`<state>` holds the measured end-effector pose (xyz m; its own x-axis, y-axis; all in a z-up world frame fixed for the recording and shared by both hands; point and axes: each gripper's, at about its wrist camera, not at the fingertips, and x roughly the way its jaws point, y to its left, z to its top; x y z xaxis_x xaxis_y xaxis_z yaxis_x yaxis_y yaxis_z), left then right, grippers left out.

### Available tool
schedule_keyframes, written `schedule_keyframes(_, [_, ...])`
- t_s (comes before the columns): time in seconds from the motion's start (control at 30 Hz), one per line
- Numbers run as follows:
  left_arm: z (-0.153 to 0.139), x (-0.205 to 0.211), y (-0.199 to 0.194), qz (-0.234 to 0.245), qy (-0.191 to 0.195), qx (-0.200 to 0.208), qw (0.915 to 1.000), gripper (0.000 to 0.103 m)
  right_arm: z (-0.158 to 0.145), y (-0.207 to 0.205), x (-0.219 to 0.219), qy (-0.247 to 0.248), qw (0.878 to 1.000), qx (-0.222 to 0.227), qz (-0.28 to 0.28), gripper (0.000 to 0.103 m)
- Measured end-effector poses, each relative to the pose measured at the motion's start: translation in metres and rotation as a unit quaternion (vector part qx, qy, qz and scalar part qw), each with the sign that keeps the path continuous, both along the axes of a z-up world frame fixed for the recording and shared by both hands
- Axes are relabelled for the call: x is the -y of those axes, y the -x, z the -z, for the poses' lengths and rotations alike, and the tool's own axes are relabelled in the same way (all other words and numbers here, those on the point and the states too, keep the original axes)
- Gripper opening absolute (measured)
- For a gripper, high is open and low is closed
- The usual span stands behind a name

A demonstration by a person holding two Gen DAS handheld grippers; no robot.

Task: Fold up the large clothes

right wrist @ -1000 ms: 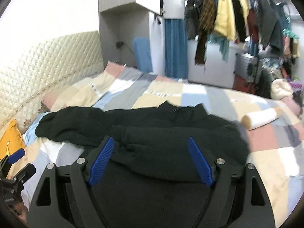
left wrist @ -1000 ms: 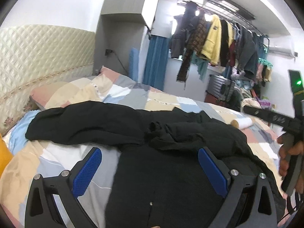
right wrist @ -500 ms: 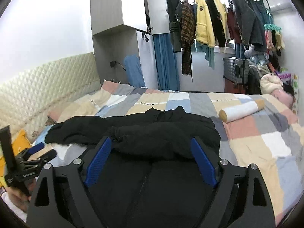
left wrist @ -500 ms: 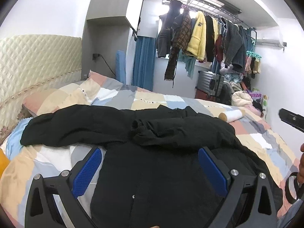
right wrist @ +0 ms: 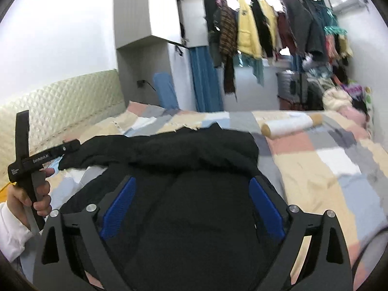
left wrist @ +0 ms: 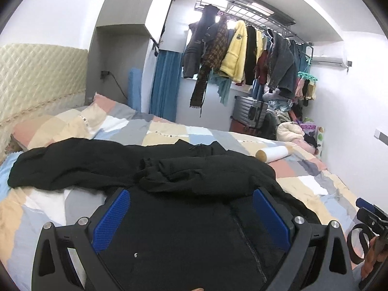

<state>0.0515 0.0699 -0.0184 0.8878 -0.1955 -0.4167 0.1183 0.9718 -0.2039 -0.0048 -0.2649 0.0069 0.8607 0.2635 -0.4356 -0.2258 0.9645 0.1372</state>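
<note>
Hovering, left wrist view: left gripper (left wrist: 191, 215) over black zip jacket (left wrist: 184, 237), blue pads wide apart, nothing pinched
Garment: jacket spreads under and between both fingers; zipper (left wrist: 245, 240) runs down nearer the right finger; one sleeve (left wrist: 72, 165) stretches out beyond the left finger, other sleeve folded across the body just ahead of the fingertips
Surface: patchwork bedspread (left wrist: 169, 131) beyond and either side of the fingers
Other: white roll (left wrist: 274, 153) past the right finger, apart from jacket; right gripper's tip (left wrist: 368, 212) at far right edge
Right wrist view: right gripper (right wrist: 191, 205) above jacket (right wrist: 194, 218), jaws opening, already wide, fabric below them but not clamped
Garment: body between the fingers, folded bulk just ahead of fingertips
Left side: left gripper (right wrist: 72, 144) beyond the left finger, held in a hand (right wrist: 34, 194) with white sleeve (right wrist: 11, 230); its pads can't be made out here
Background: hanging clothes rack (right wrist: 266, 24) far ahead
</note>
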Motion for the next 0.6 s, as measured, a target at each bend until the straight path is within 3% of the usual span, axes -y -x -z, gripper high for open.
schedule_keyframes(0.13, [-0.001,-0.002,-0.001,0.003,0.010,-0.002,0.9999,0.102,-0.004,0.004,0.000,0.004,1.000,0.005,0.008,0.101])
schedule_keyframes(0.23, [-0.008,-0.019,-0.009,0.013,0.039,-0.006,0.9991,0.102,-0.004,0.003,0.000,-0.001,1.000,0.004,0.013,0.103])
schedule_keyframes(0.37, [-0.022,-0.060,-0.030,-0.016,0.030,-0.022,0.9992,0.102,-0.001,0.004,0.000,-0.003,1.000,0.000,0.013,0.103])
schedule_keyframes(0.5, [-0.025,-0.144,-0.054,-0.069,0.067,-0.070,0.9929,0.102,0.003,0.002,-0.009,0.031,0.999,0.000,0.028,0.103])
schedule_keyframes(0.6, [-0.014,-0.211,-0.070,-0.094,0.061,-0.110,0.9876,0.102,0.006,-0.002,-0.018,0.054,0.998,-0.002,0.021,0.103])
